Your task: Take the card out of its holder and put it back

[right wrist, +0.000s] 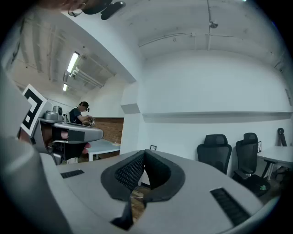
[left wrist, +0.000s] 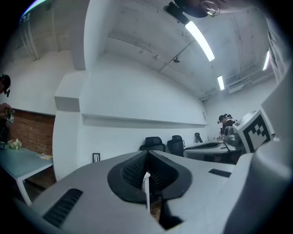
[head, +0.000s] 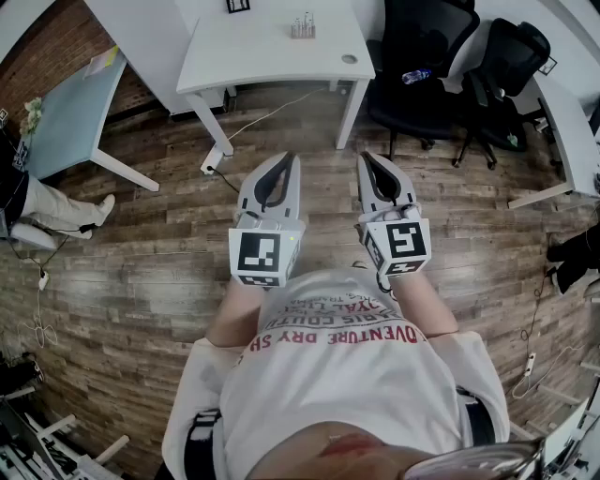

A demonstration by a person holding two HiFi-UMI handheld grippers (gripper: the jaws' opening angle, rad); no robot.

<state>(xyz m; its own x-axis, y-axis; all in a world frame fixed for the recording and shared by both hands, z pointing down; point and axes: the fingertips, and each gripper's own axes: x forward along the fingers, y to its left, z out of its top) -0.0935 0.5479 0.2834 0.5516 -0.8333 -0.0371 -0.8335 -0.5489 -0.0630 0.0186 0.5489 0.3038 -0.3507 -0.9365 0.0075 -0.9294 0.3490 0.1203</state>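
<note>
Both grippers are held side by side at chest height over the wooden floor, pointing toward a white table (head: 253, 56). My left gripper (head: 287, 161) is shut, its dark pads meeting at the tips with nothing between them, as the left gripper view (left wrist: 147, 154) shows. My right gripper (head: 367, 159) is shut too and empty (right wrist: 144, 153). A small pale stand (head: 302, 26) with upright pieces sits on the far part of the table, well beyond both grippers. It is too small to tell whether it holds a card.
A small black frame (head: 238, 6) stands at the table's back edge. Two black office chairs (head: 422, 56) are at the right, and a pale blue table (head: 70, 103) at the left. A seated person's leg (head: 56, 211) shows at far left. Cables lie on the floor.
</note>
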